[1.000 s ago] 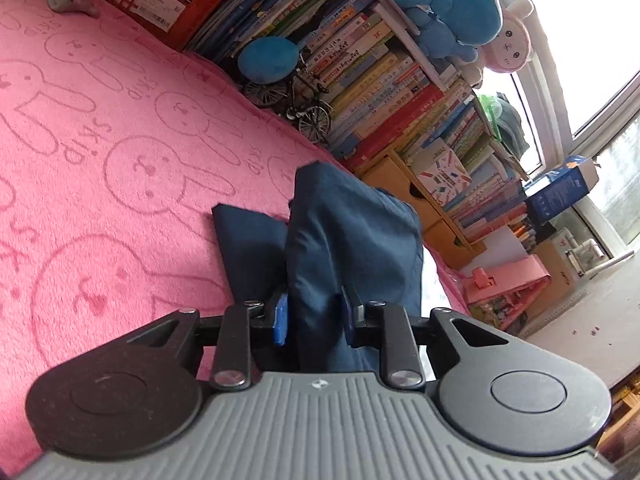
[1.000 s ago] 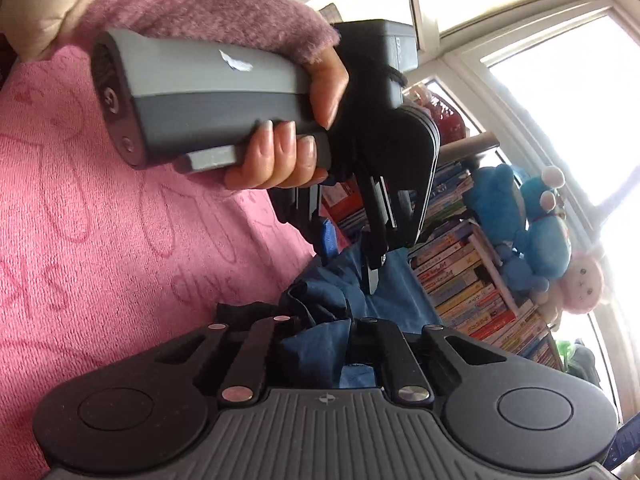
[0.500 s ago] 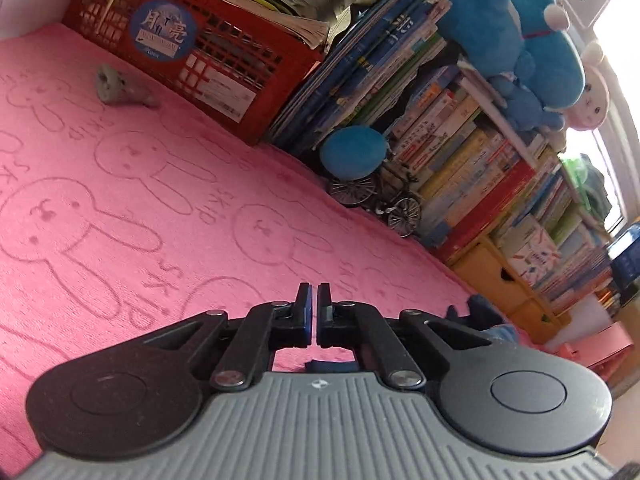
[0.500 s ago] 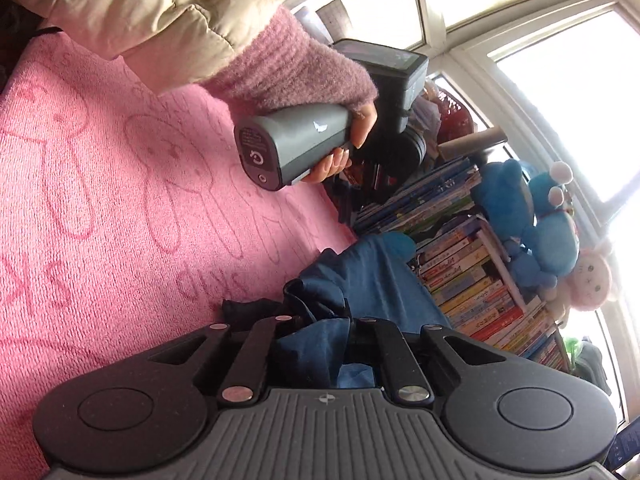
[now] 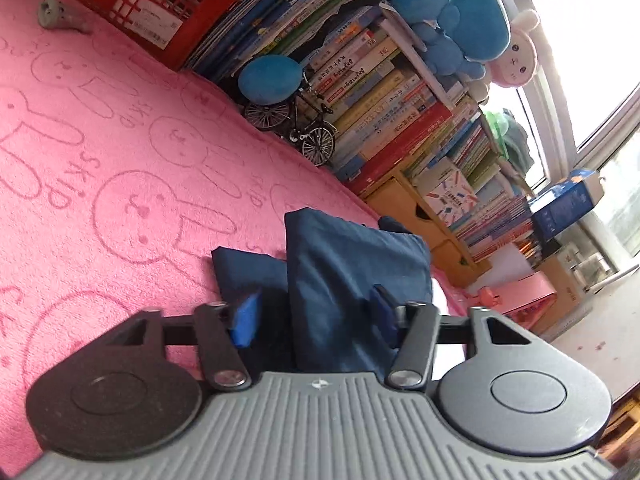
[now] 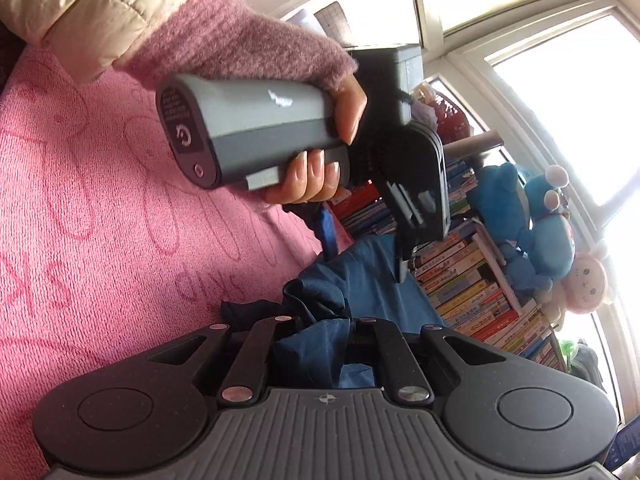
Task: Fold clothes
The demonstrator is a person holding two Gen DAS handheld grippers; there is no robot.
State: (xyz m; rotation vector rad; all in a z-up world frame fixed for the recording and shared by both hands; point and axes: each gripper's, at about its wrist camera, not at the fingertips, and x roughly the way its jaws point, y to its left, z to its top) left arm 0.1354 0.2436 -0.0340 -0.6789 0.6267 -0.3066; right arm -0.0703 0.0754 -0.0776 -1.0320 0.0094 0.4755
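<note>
1. While the right claw stays clamped on a bunched edge of the dark blue garment, the cloth stands raised off the pink bunny-print blanket.
2. Left claw has just been opening; its blue pads straddle the raised fold without pressing it.
3. From the left claw, the fold lies straight ahead, long axis pointing away towards the bookshelf.
4. Judged nearer to that fold: the left hand.

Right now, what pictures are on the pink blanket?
Bunny outlines with the word SKIP, pressed into the pink blanket. The left wrist view shows them best.
</note>
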